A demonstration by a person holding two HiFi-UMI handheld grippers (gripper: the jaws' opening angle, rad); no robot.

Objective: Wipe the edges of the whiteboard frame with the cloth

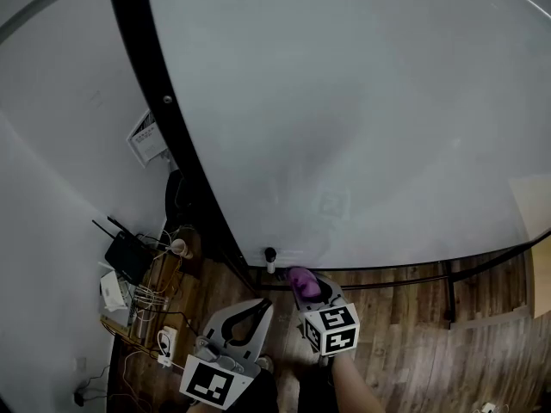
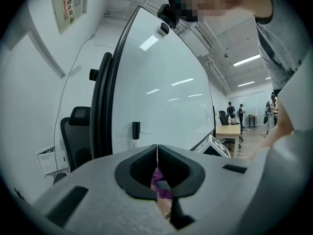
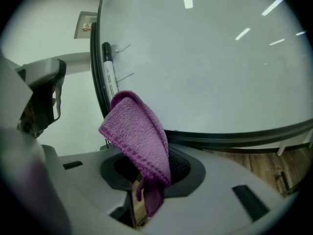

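The whiteboard fills most of the head view, with its black frame (image 1: 172, 136) curving down the left side and along the bottom (image 1: 387, 278). A folded purple cloth (image 1: 301, 280) (image 3: 139, 136) stands up out of my right gripper (image 1: 312, 291) (image 3: 151, 166), which is shut on it just below the frame's bottom left corner, a little apart from it. My left gripper (image 1: 261, 308) (image 2: 157, 153) hangs beside it on the left, its jaw tips together with nothing between them. A black marker (image 1: 270, 259) (image 3: 108, 75) is clipped at that corner.
A black office chair (image 1: 176, 192) (image 2: 76, 136) stands left of the board. Below it lie a router (image 1: 127, 255), tangled cables and a power strip (image 1: 165, 342) by the wall. A wooden desk (image 1: 538, 256) is at the right. People (image 2: 234, 110) stand far off.
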